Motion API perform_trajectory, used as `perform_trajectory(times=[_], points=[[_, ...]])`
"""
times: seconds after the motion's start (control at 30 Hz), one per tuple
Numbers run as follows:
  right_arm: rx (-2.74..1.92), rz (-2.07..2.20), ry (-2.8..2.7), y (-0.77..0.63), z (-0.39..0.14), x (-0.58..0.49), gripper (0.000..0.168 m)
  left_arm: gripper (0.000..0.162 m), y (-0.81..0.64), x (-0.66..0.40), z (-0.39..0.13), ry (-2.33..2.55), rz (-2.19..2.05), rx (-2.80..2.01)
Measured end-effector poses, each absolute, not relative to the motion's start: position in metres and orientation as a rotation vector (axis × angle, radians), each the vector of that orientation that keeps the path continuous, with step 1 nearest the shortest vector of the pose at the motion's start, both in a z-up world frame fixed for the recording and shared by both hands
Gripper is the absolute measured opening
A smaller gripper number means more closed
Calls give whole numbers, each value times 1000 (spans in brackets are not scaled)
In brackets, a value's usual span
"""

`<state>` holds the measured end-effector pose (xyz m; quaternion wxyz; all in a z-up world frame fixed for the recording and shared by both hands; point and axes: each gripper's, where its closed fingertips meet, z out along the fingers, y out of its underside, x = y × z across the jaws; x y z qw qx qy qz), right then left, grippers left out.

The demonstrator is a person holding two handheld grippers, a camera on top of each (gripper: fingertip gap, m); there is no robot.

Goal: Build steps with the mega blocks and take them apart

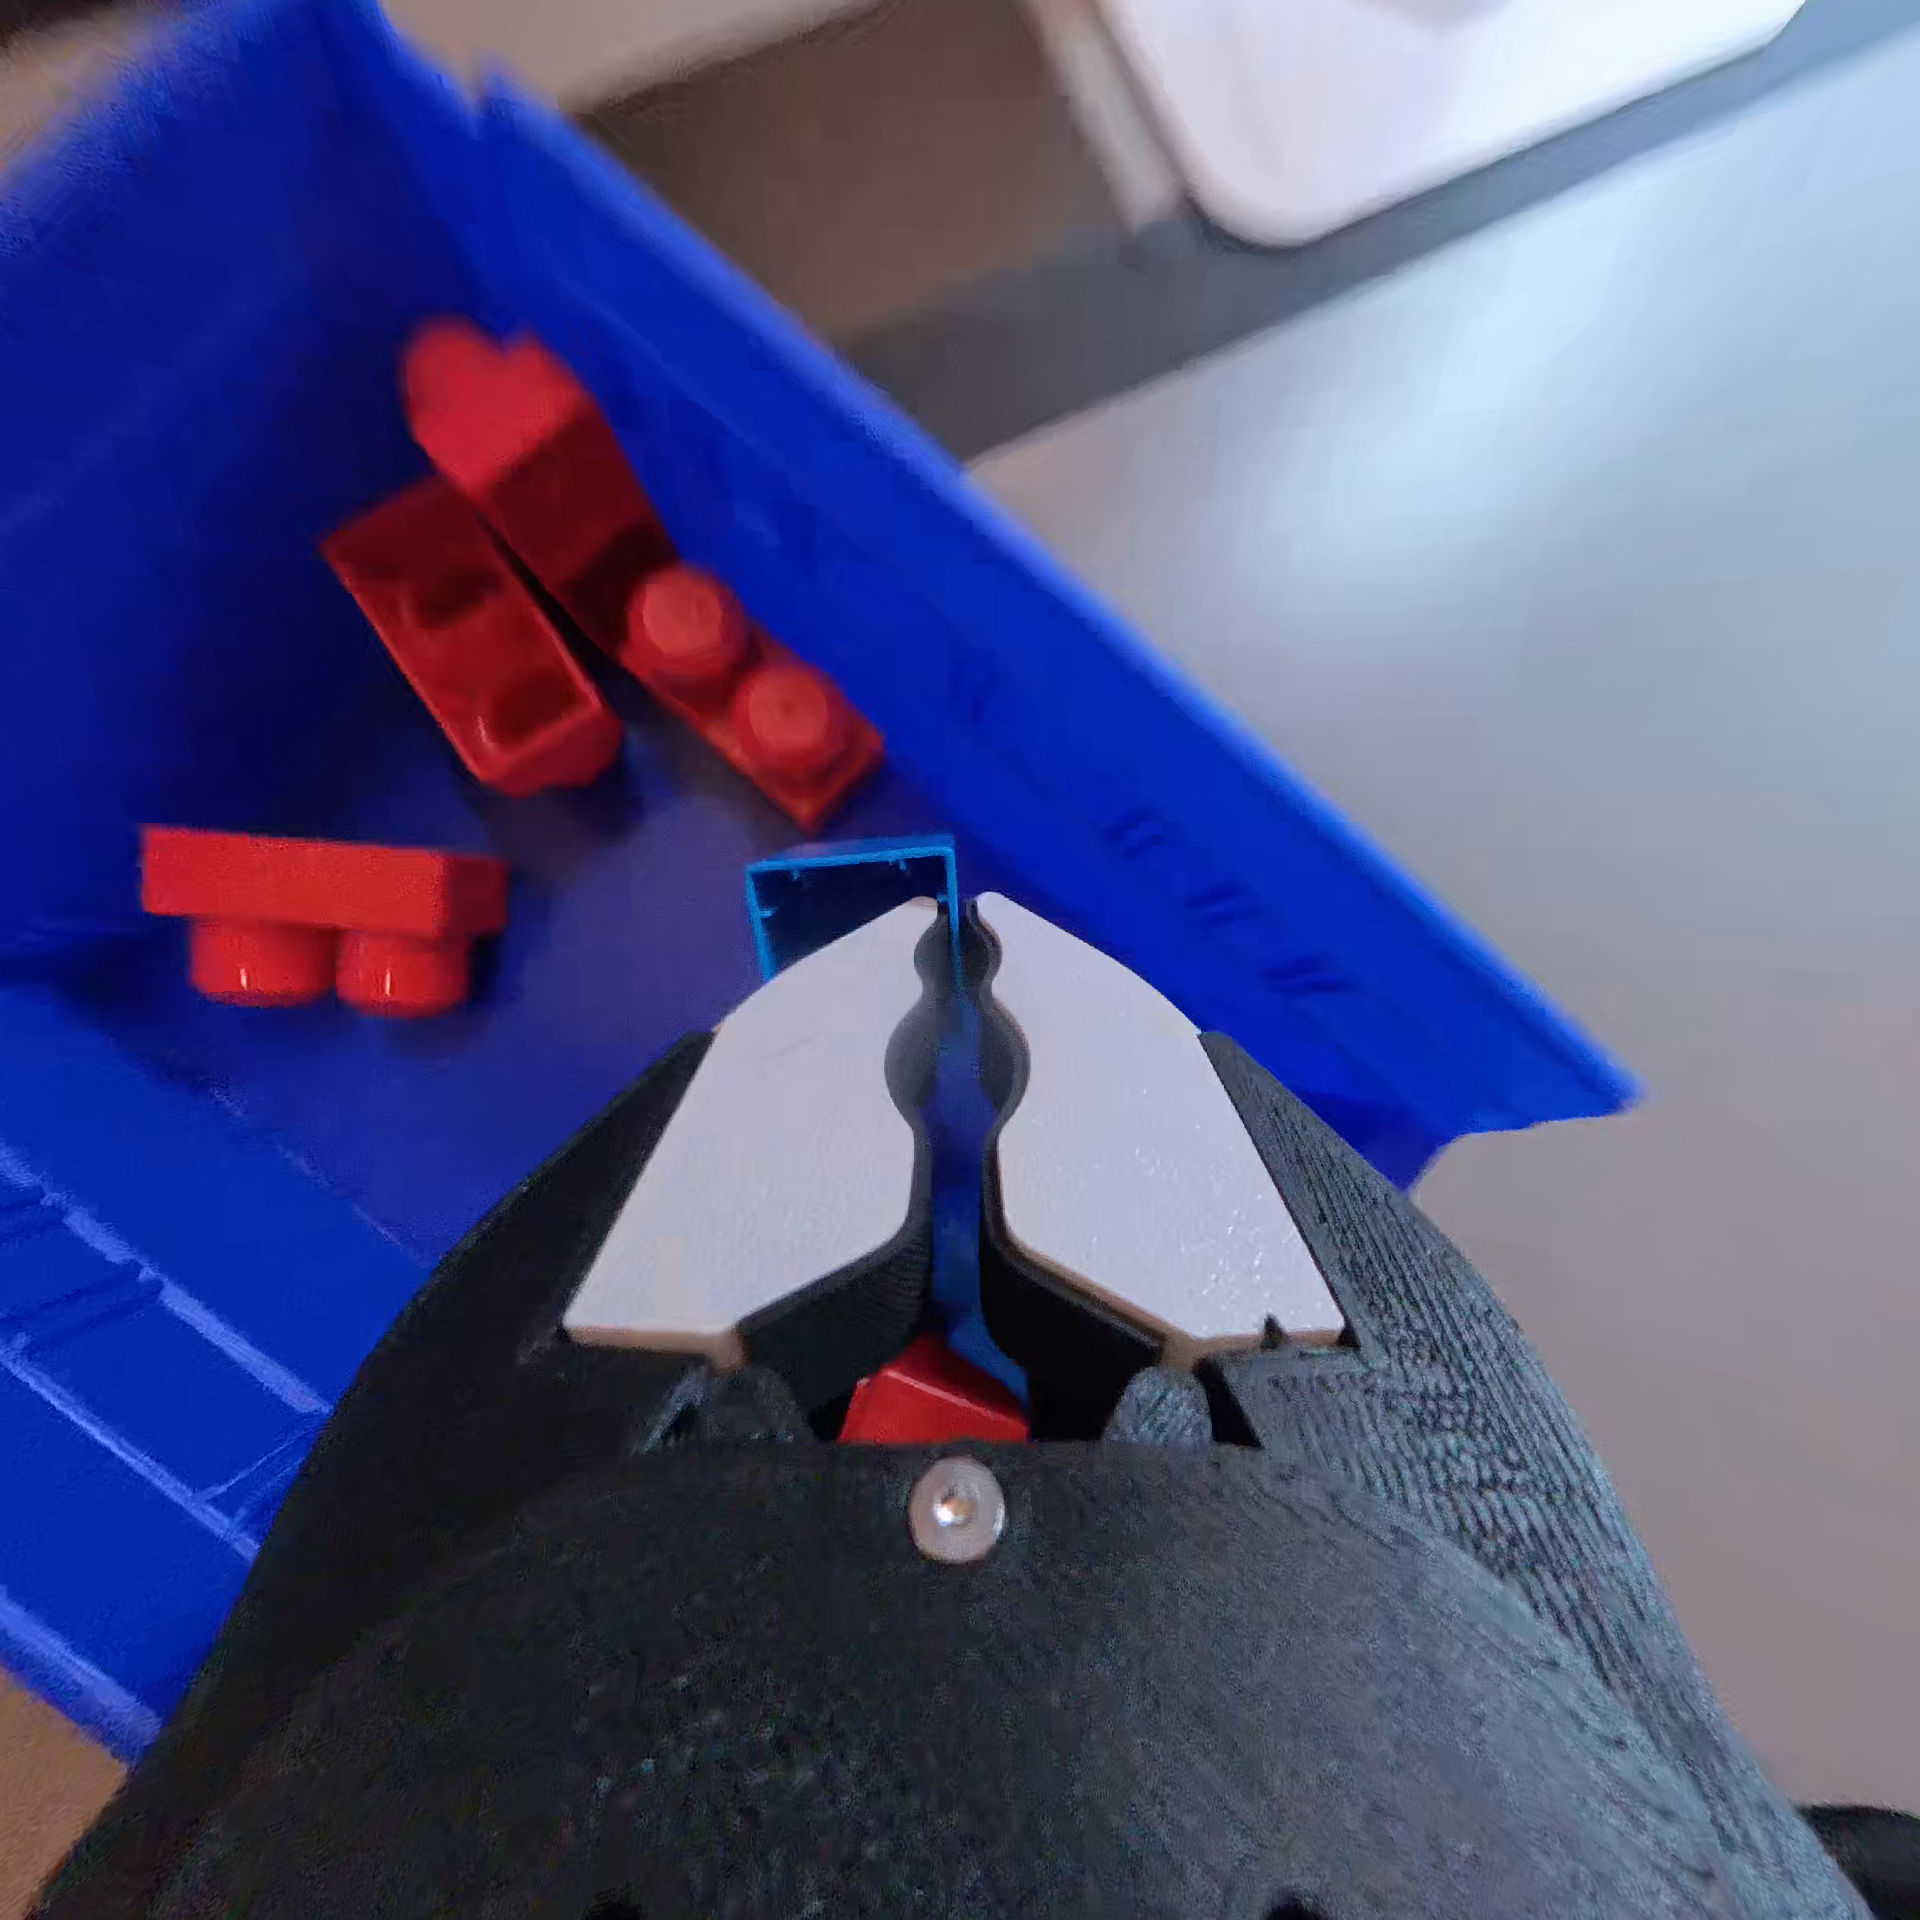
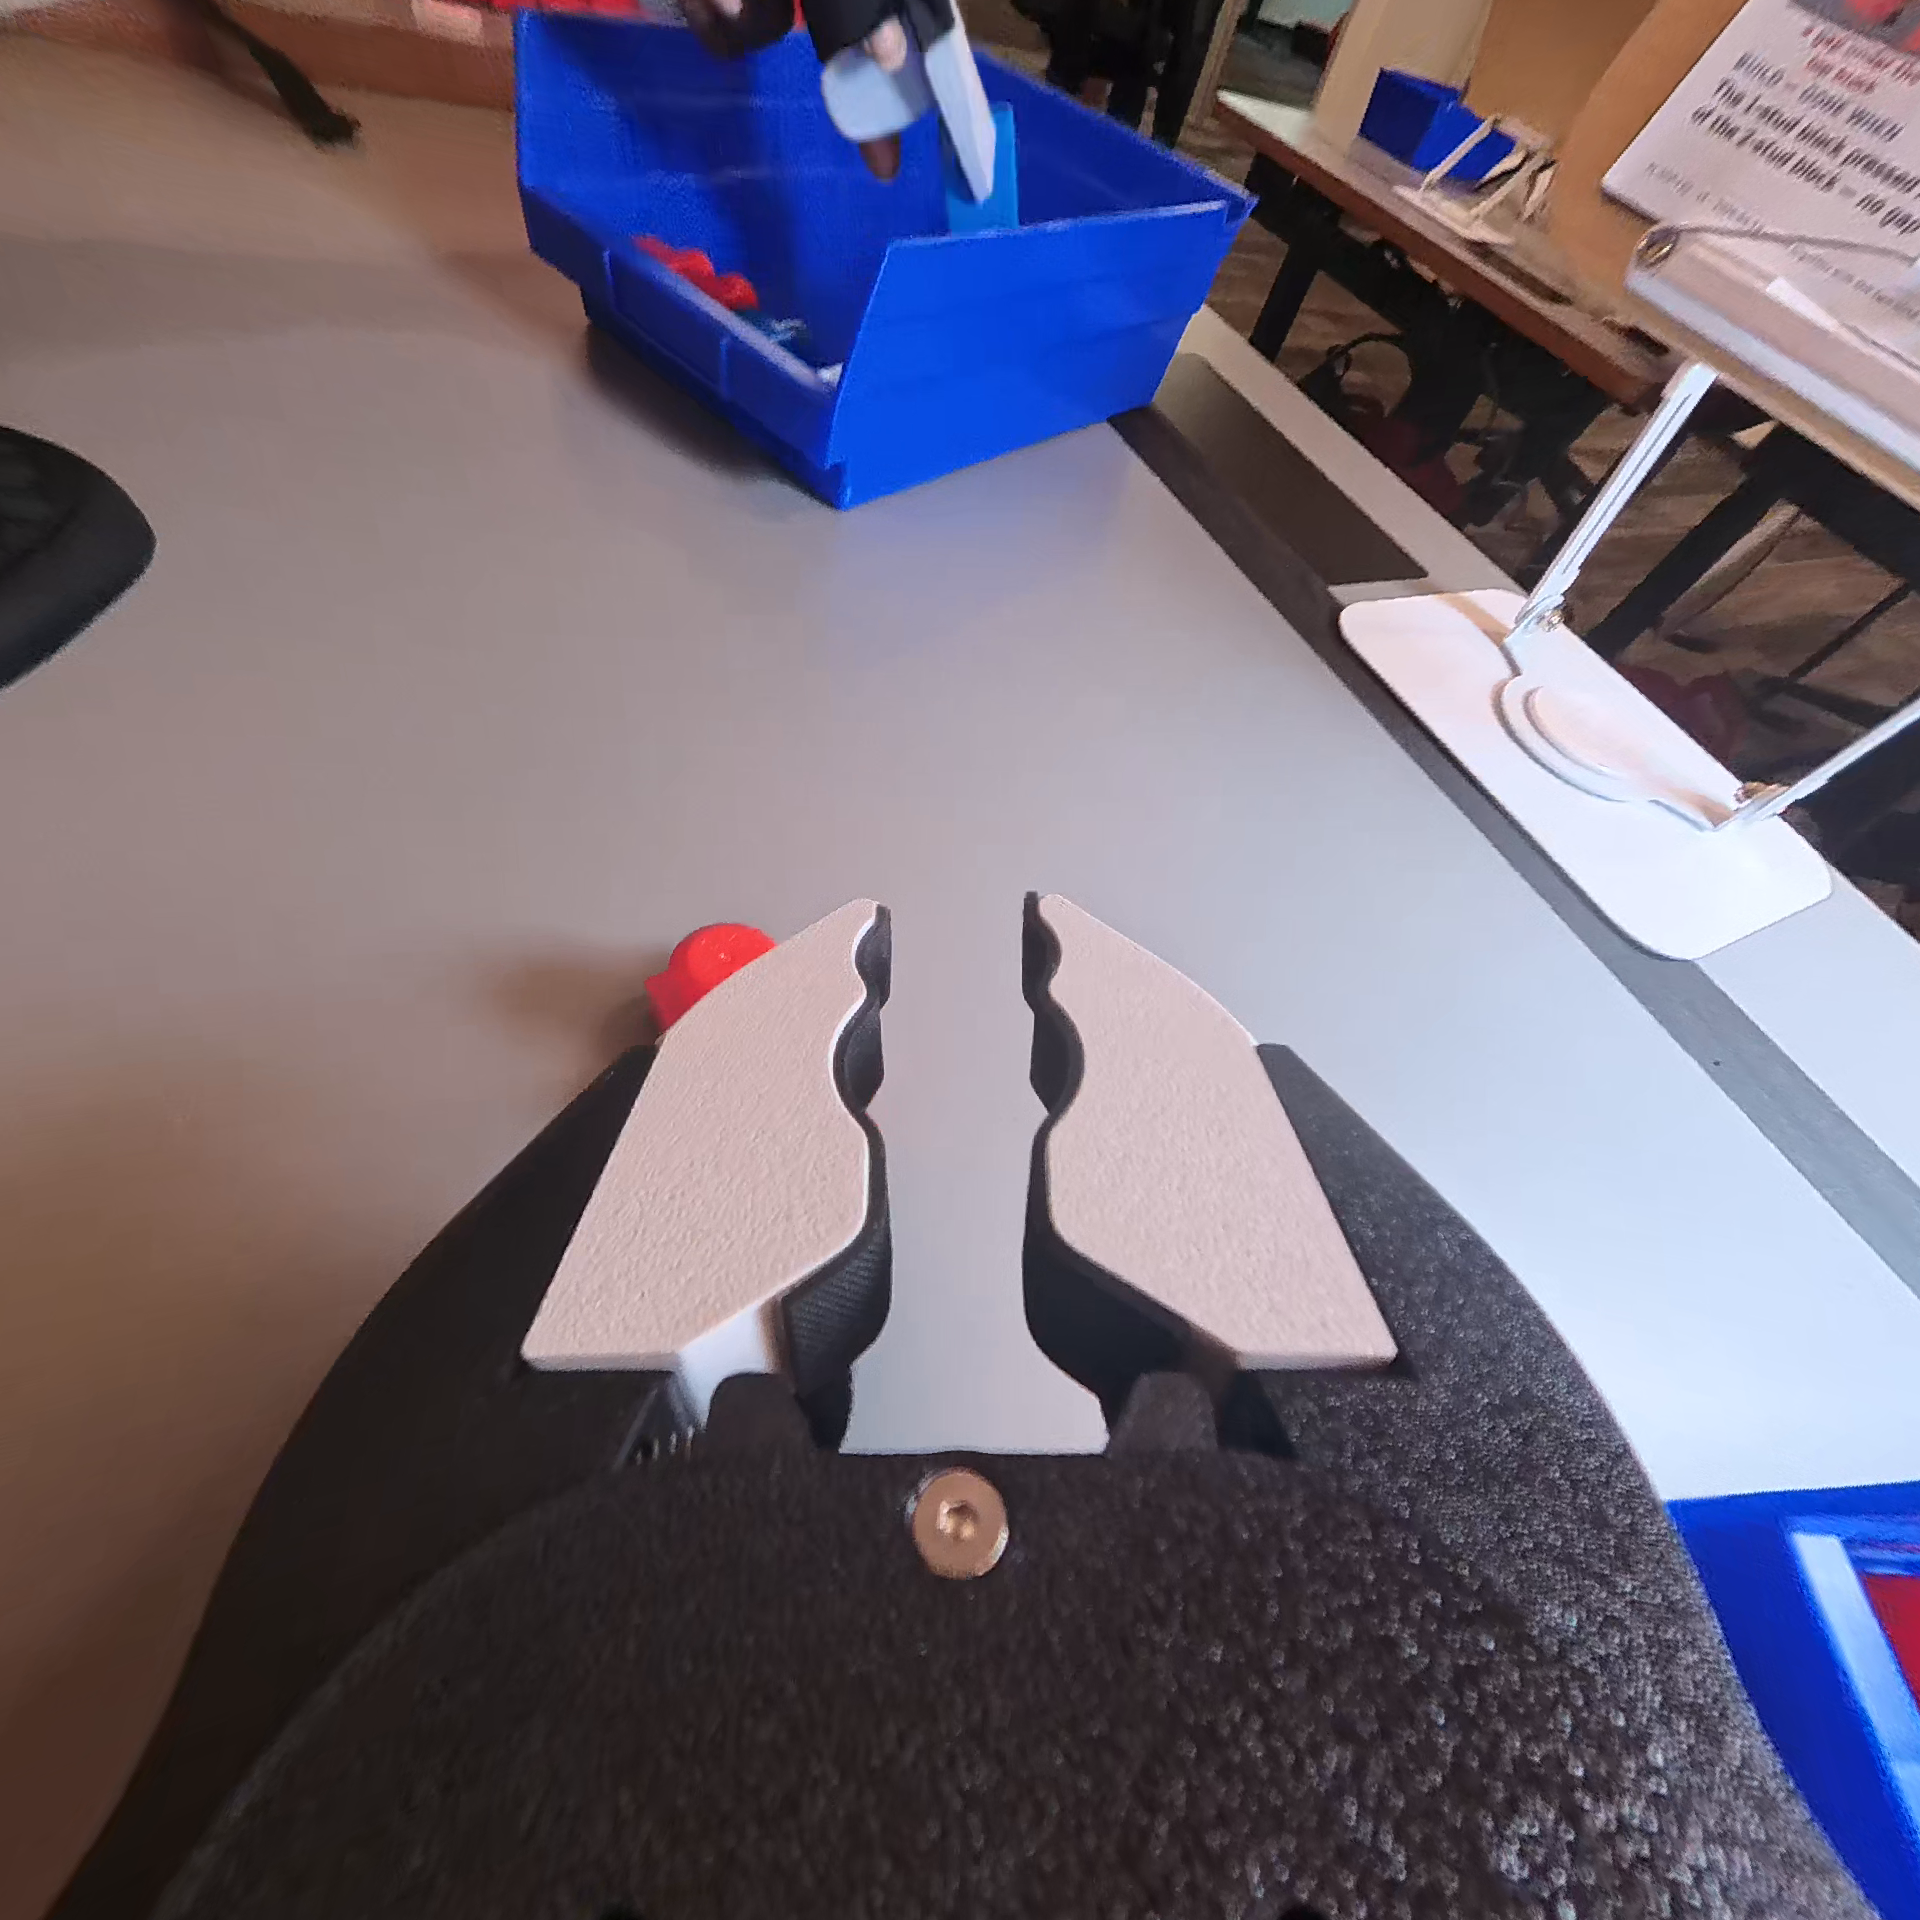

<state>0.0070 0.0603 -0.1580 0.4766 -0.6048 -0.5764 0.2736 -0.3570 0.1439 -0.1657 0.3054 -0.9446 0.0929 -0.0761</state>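
Note:
In the left wrist view my left gripper (image 1: 958,909) is shut on one wall of a hollow blue block (image 1: 847,894) and holds it over the blue bin (image 1: 1039,665). Several red blocks (image 1: 478,634) lie on the bin floor. In the right wrist view my right gripper (image 2: 956,914) is open and empty, low over the grey table (image 2: 727,675). A red block (image 2: 707,966) stands on the table just left of its left finger, partly hidden by it. Farther off, the left gripper (image 2: 940,114) holds the blue block (image 2: 982,182) above the bin (image 2: 987,332).
A white stand base (image 2: 1558,758) with a tilted sheet holder stands at the table's right edge. A black object (image 2: 52,551) lies at the left edge. A blue-framed thing (image 2: 1808,1662) shows at the bottom right. Another table with a blue bin (image 2: 1423,125) stands behind. Measured from the fingertips, the black object (image 2: 52,551) is 30 cm or so from the right gripper and 35 cm from the left.

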Motion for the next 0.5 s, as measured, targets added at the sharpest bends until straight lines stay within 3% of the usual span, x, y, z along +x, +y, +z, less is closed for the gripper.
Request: perform_trajectory(times=[0.13,0.27,0.5], points=[[-1439,725,-1328,62,-145,4,25,2,139,-321,-95,309,-280,-2198],[-1341,893,-1222,48,-118,-3,31,1,95,-207,-40,494,-777,-1826],[-1269,1661,-907,4,-66,-11,48,2,3,-47,-25,708,-1260,-1303]])
